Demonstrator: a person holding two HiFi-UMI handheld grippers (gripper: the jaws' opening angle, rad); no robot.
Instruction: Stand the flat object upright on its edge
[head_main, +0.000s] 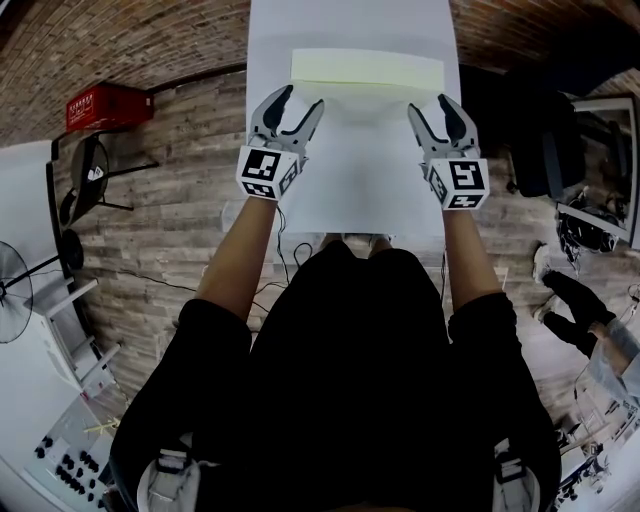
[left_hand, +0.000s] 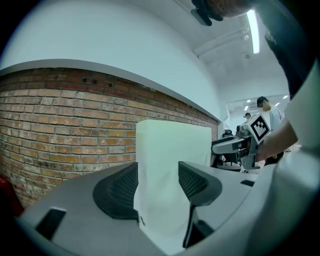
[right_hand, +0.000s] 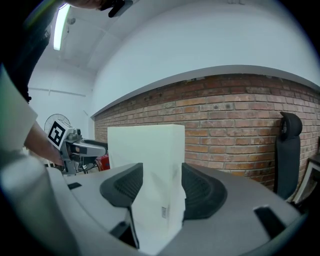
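Foam slab (head_main: 367, 68) upright at far end of table (head_main: 350, 200) | left gripper (head_main: 300, 99) and right gripper (head_main: 431, 104) each clamp one end | I judge standing achieved; release and stability check outstanding.

Table (head_main: 350, 190) is set lengthwise ahead of the person (head_main: 350, 380), who is placed at its near end. Flat object (head_main: 367, 68) is stood upright on its edge across the table's far half, broad side turned toward the person. Its left end is held between the jaws of the left gripper (head_main: 300, 100), its right end between those of the right gripper (head_main: 430, 104); both pairs are pressed against it. A wall (left_hand: 65, 125) is seen behind it. On the floor, a crate (head_main: 108, 106) is placed left of the table, and a fan (head_main: 12, 290) farther left and nearer. An office chair (right_hand: 289, 150) is stood right of the table, before the wall.
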